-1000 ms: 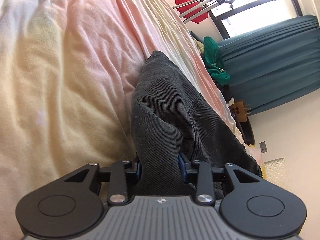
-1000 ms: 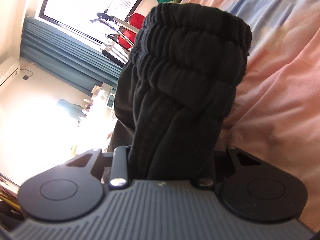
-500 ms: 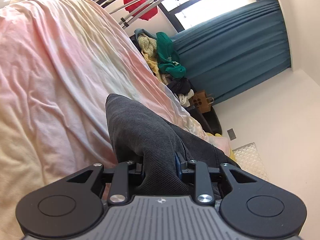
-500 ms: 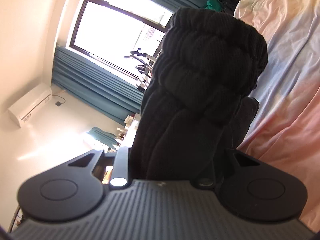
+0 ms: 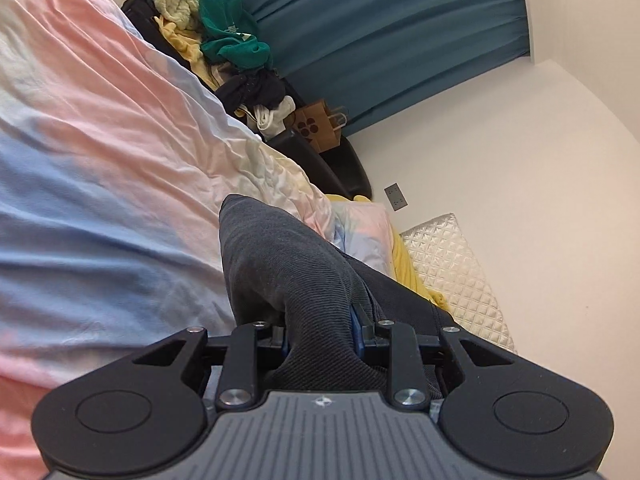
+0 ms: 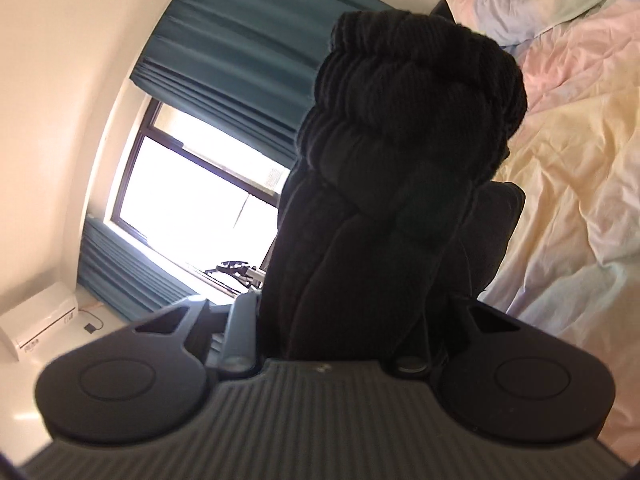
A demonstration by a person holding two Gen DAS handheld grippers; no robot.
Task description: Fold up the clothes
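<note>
Bedsheet [image 5: 100, 152] under gripped, seemingly lifted trousers [image 5: 280, 264].

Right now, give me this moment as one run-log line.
left tongs: shut on dark garment | right tongs: shut on dark garment, ribbed end | garment: lifted over bedsheet | fold: not done

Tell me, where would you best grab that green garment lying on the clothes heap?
Probably the bunched fold at the top of the green garment. It lies crumpled over the pile, so a claw coming from above can pinch that raised ridge without snagging the clothes beneath.
</note>
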